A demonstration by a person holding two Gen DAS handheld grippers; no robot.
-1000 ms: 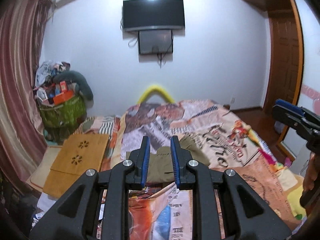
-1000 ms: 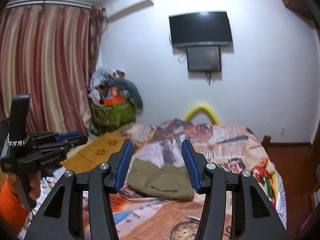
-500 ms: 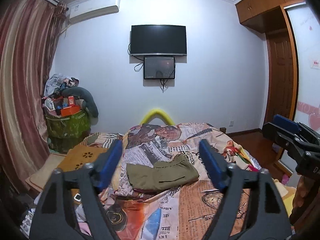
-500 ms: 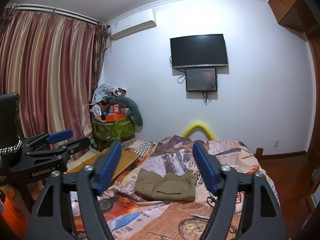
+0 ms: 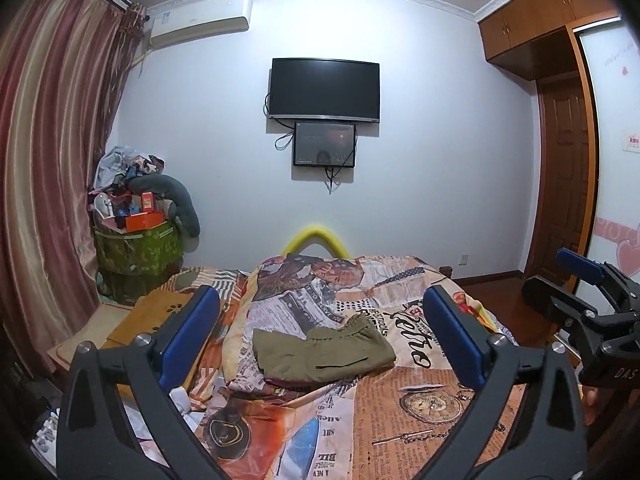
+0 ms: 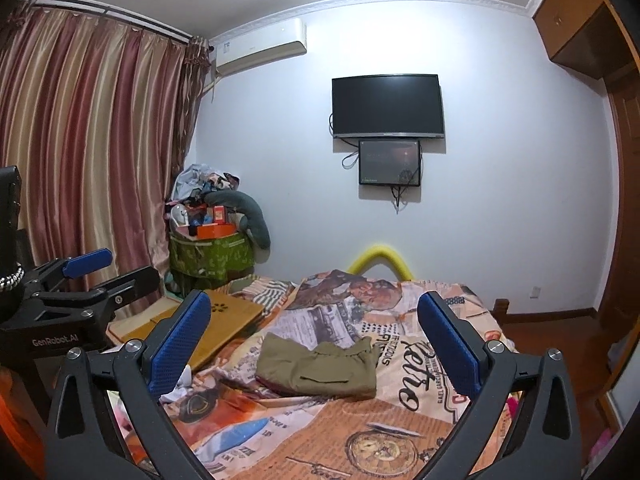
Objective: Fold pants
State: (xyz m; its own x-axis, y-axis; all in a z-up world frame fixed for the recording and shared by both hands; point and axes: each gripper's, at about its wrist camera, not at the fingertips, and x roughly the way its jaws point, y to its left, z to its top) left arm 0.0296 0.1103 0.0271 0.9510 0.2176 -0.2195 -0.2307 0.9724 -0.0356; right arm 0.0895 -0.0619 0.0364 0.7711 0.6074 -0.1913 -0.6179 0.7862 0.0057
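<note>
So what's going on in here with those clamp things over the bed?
A person is holding a two-finger tool in each hand, working on folding pants. The olive pants lie folded in a neat bundle on the bed, and neither tool touches them. The left tool and the right tool are both held back from the bundle, their jaws opening wide with nothing gripped between them. The folding looks about finished.

Olive pants [image 5: 322, 354], newsprint-pattern bedspread [image 5: 416, 412], blue-padded tongs, striped red/gold curtain [image 6: 88, 152], prob. satin
</note>
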